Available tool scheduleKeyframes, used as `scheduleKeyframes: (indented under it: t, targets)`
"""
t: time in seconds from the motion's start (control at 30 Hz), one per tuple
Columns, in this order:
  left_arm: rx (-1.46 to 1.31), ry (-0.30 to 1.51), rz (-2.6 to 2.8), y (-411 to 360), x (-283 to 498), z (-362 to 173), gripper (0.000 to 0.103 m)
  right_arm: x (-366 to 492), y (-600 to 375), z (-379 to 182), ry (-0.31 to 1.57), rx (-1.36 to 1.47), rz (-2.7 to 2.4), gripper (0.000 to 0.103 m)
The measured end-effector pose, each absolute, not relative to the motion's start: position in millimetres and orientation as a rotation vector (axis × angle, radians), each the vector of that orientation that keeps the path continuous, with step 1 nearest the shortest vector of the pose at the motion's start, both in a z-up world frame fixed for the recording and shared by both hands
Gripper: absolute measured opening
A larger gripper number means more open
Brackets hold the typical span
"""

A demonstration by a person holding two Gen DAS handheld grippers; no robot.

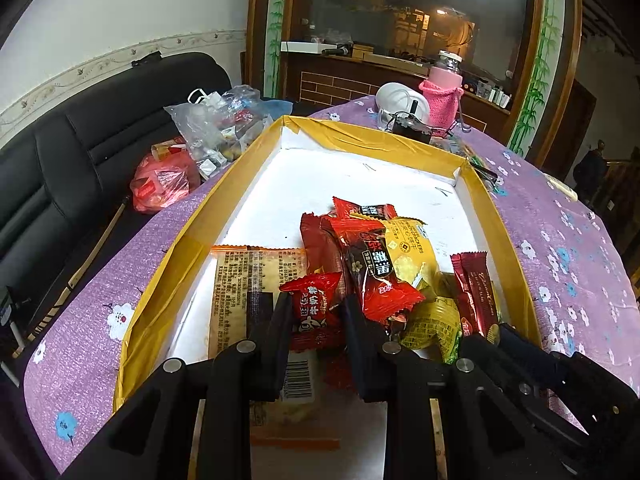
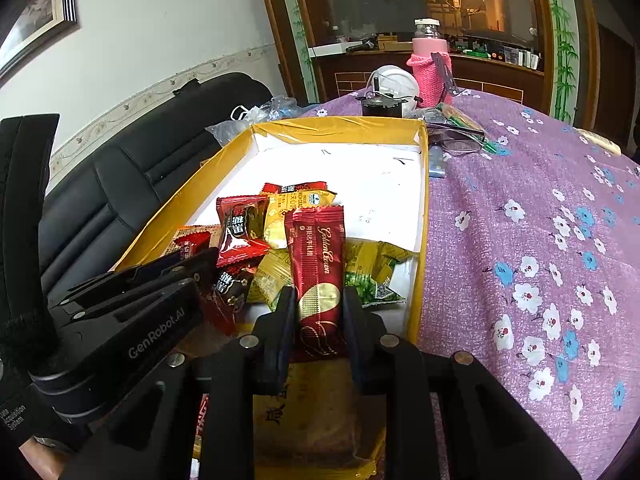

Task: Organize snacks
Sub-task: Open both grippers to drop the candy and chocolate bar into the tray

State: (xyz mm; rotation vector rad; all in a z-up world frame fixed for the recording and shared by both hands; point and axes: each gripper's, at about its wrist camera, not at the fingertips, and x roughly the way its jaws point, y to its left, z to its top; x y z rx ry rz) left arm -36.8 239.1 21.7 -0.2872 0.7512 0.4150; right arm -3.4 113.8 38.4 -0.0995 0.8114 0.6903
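A shallow box with yellow-taped walls (image 1: pixel 192 236) and a white floor holds a pile of wrapped snacks. My left gripper (image 1: pixel 316 312) is shut on a small red candy packet (image 1: pixel 314 304) over the near end of the box. My right gripper (image 2: pixel 319 308) is shut on a long dark-red Golden Crown bar (image 2: pixel 318 256), held upright over the pile; this bar also shows in the left wrist view (image 1: pixel 476 292). Red-black packets (image 1: pixel 372 268), a yellow cracker pack (image 1: pixel 412 252) and a flat biscuit pack (image 1: pixel 244 280) lie in the box.
The box (image 2: pixel 420 240) stands on a purple flowered tablecloth (image 2: pixel 540 240). Behind it are a pink-sleeved bottle (image 2: pixel 430 64), a white bowl-like object (image 2: pixel 394 78), glasses (image 2: pixel 456 136) and pens. Plastic bags of snacks (image 1: pixel 216 128) lie on a black sofa (image 1: pixel 60 168) at left.
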Motion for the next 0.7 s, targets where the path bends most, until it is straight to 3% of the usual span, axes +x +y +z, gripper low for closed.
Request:
scheduleKeyframes:
  t: [0.2,0.27,0.33,0.47,0.53,0.57,0.63,0.7]
  targets:
    - [-0.313,0.741,0.399,241.3,-34.7,22.1,0.027,-5.0,116.4,39.8,0.803,-0.134,0.668,0.025]
    - [-0.33,0.733,0.386,243.4,-35.7,22.5,0.033,-6.9,115.9,41.6,0.811,-0.142,0.672,0.029]
    - [-0.347,0.717,0.388,245.3,-38.8,23.8,0.056,-10.5,113.2,45.2,0.802,-0.141,0.68,0.041]
    - [-0.351,0.652,0.384,242.9,-48.7,30.8,0.067,-26.5,101.6,61.3,0.716,-0.173,0.665,0.06]
    - [-0.348,0.627,0.384,240.4,-52.9,33.5,0.086,-33.8,95.6,68.0,0.68,-0.192,0.658,0.068]
    - [-0.347,0.61,0.384,239.2,-55.5,35.3,0.087,-38.9,90.5,72.0,0.656,-0.202,0.651,0.072]
    - [-0.337,0.574,0.384,235.0,-62.0,39.8,0.092,-50.3,76.7,79.3,0.599,-0.217,0.619,0.091]
    - [-0.321,0.548,0.395,230.4,-67.7,43.5,0.099,-61.3,60.4,84.8,0.527,-0.219,0.592,0.1]
